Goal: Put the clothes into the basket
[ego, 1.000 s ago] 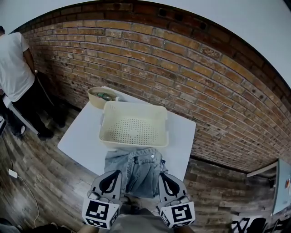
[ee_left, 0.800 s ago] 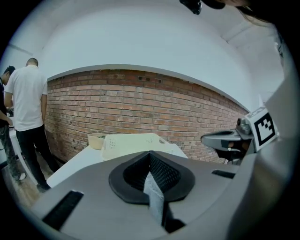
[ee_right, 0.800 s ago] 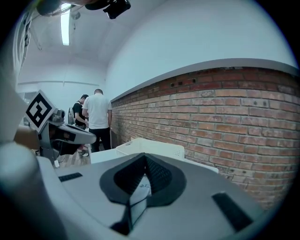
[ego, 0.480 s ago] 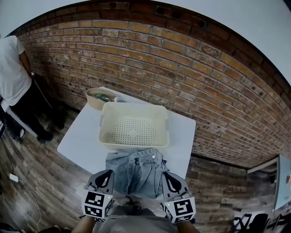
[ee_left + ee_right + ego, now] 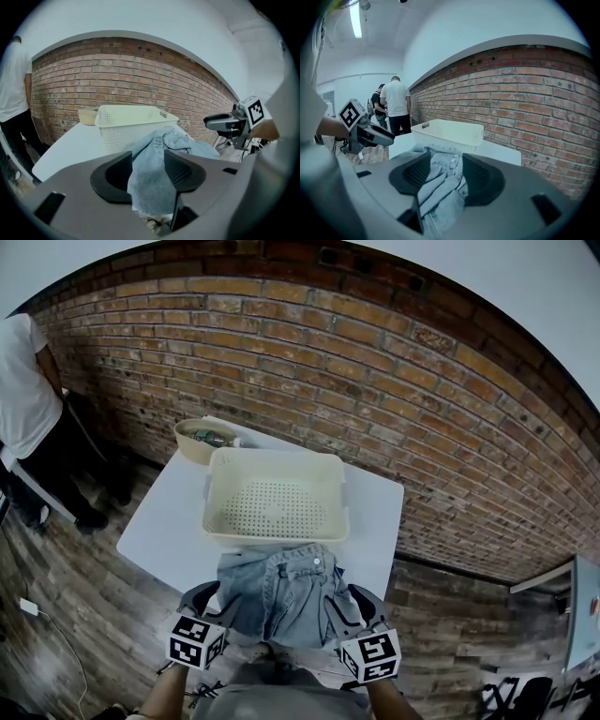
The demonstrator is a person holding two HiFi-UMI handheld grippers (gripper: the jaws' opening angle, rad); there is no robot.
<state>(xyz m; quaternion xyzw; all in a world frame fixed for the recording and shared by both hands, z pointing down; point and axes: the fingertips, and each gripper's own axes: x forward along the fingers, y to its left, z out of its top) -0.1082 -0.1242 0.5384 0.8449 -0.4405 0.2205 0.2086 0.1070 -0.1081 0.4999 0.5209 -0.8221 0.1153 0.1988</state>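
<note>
A pair of light blue denim jeans (image 5: 286, 596) lies crumpled on the near end of the white table (image 5: 164, 521), partly hanging over its edge. Just behind it stands the cream plastic basket (image 5: 274, 538), with nothing inside. My left gripper (image 5: 208, 601) is at the jeans' left edge and my right gripper (image 5: 361, 607) at their right edge. In the left gripper view denim (image 5: 154, 173) fills the gap of the left gripper (image 5: 147, 157), whose jaws are opening. The right gripper (image 5: 446, 159) also has denim (image 5: 440, 183) bunched between its opening jaws.
A tan bowl (image 5: 202, 439) holding a small item sits at the table's far left corner, behind the basket. A brick wall (image 5: 375, 381) runs behind the table. A person in a white shirt (image 5: 23, 381) stands at the left. Wooden floor surrounds the table.
Both grippers have drawn back toward me and lower in the head view. Their jaws, earlier in full view beside the jeans' lower edge, now sit partly under the denim.
</note>
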